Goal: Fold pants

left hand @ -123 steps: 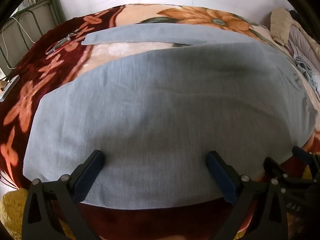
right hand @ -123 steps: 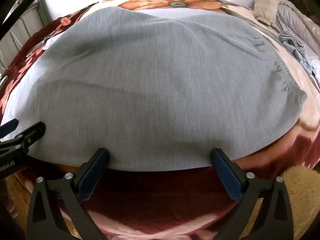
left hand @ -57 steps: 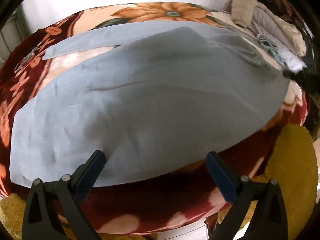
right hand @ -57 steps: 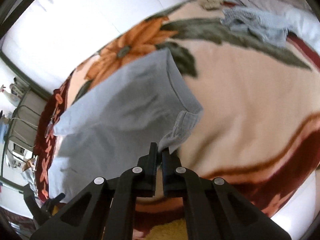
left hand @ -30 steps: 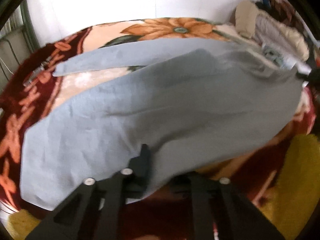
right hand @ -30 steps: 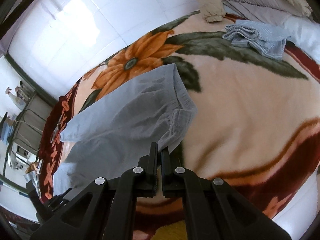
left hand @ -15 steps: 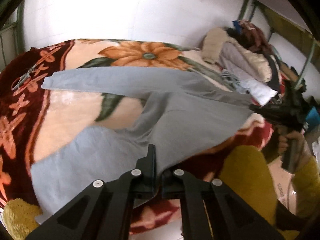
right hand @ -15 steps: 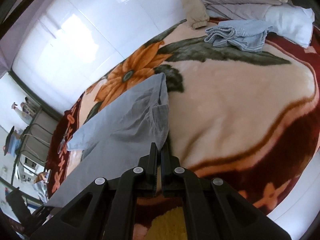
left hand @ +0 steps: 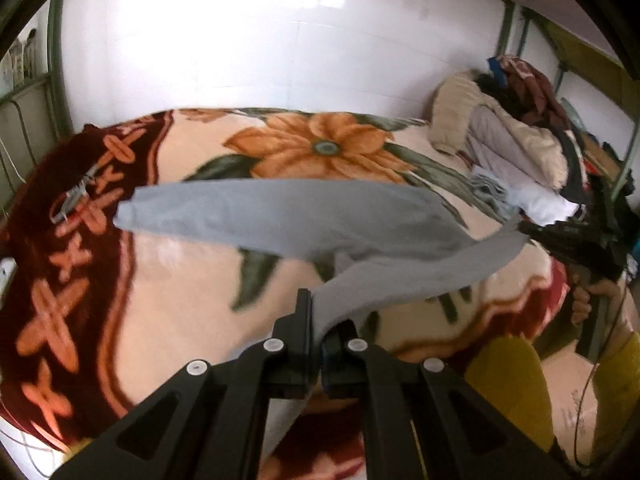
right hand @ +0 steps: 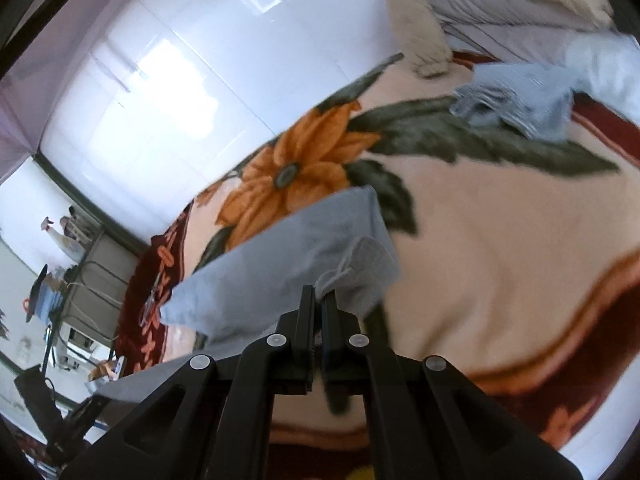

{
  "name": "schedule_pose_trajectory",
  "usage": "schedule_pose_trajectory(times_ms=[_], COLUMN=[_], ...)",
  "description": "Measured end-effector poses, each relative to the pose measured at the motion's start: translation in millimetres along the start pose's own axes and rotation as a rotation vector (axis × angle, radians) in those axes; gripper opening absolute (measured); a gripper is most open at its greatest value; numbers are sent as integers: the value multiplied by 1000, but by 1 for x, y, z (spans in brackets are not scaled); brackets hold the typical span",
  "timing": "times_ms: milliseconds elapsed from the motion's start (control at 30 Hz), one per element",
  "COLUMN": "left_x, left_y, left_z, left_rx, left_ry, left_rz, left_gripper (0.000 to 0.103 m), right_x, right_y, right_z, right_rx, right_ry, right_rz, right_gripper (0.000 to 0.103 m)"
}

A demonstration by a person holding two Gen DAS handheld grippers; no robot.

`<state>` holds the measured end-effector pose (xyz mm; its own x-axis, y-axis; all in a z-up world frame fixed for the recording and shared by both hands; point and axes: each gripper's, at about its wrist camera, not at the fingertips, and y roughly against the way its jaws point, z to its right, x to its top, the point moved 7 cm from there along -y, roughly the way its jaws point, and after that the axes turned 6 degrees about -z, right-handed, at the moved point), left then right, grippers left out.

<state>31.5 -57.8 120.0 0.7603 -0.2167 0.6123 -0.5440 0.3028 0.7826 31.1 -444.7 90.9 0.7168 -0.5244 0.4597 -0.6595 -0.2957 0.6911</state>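
Note:
The grey pants [left hand: 304, 220] hang lifted above a floral blanket [left hand: 180, 280]. My left gripper [left hand: 318, 312] is shut on the near leg's edge, which stretches right toward my right gripper [left hand: 532, 234], seen at the right edge of the left wrist view. The far leg sags over the blanket, its cuff pointing left. In the right wrist view my right gripper [right hand: 318, 300] is shut on the elastic waistband, and the pants [right hand: 288, 264] trail away to the left. The left gripper [right hand: 86, 404] shows at the bottom left, holding the cloth.
A pile of bedding and clothes [left hand: 516, 136] lies at the bed's right end, with a light blue garment [right hand: 520, 100] next to it. Scissors-like metal item [left hand: 76, 196] lies on the blanket's dark red border. A green metal bed frame [left hand: 56, 80] stands left. White tiled wall behind.
Both grippers shut on the pants' near edge and lifted it. The pants rose off the blanket and now hang stretched between the two grippers, with the near leg raised.

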Motion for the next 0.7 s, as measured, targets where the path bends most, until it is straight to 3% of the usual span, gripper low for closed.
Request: schedule_pose_trajectory(times_ms=[167, 367, 600, 700], left_x=[57, 113, 136, 130], left_y=[-30, -96, -180, -216], left_z=[-21, -56, -84, -92], left_rx=[63, 102, 152, 170], left_ry=[1, 36, 46, 56], left_rz=[-13, -71, -161, -221], left_gripper=[3, 3, 4, 4], right_x=[41, 75, 93, 90], right_y=[-36, -96, -159, -183], right_z=[-19, -25, -13, -3], right_rx=[-13, -46, -90, -114], right_ry=[36, 72, 86, 82], right_rz=[-3, -33, -86, -137], right_gripper=[3, 3, 4, 11])
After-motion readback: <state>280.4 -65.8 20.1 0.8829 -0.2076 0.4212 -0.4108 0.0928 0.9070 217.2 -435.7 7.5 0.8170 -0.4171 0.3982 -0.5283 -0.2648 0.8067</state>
